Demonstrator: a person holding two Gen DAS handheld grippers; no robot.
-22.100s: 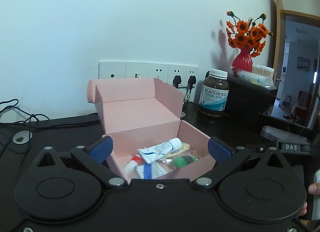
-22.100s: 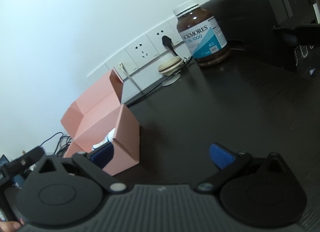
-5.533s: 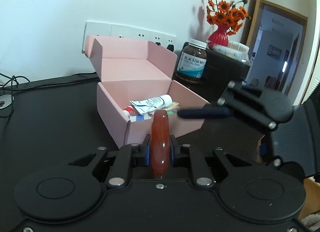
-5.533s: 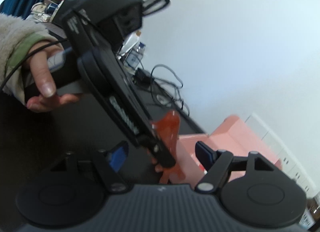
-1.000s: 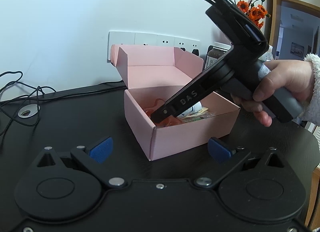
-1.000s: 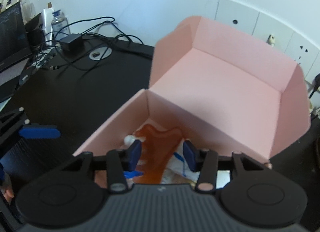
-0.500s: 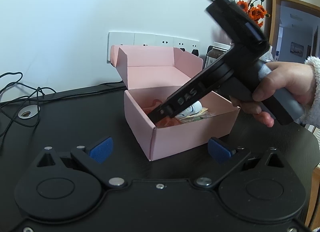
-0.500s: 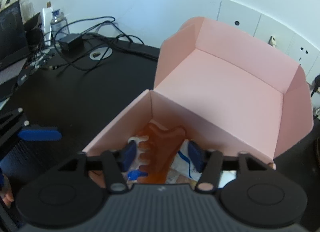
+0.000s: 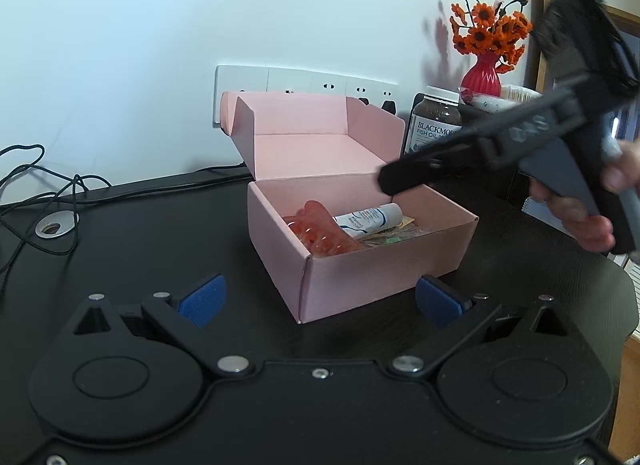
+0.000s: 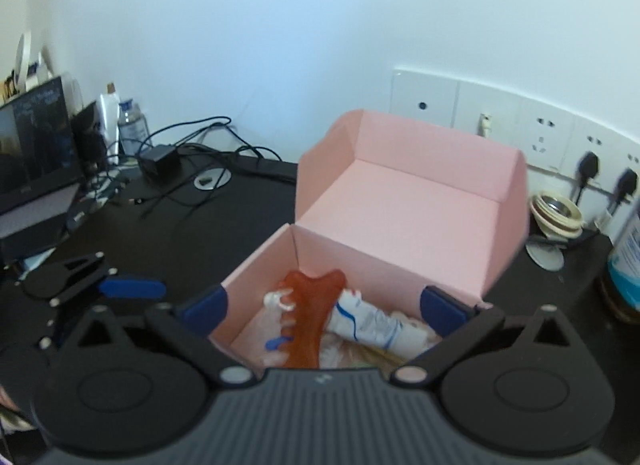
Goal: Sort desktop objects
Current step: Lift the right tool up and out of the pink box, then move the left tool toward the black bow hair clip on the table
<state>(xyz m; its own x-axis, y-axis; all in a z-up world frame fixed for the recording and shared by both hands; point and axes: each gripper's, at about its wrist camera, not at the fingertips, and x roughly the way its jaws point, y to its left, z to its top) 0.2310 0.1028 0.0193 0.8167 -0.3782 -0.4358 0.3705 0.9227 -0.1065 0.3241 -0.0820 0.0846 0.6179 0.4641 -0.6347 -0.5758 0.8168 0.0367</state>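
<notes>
Both claws point downward: right claw opening, pads bare; left claw spread wide, empty.

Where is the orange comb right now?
The orange comb lies inside the open pink box, toward its left side in the right wrist view, beside the white tube; no claw holds it.

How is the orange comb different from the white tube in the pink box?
The orange comb is see-through, flat and toothed; the white tube is solid-looking, round and has blue print. The comb lies nearer the box's left wall, the tube toward the right. Both lie loose inside the pink box.
</notes>
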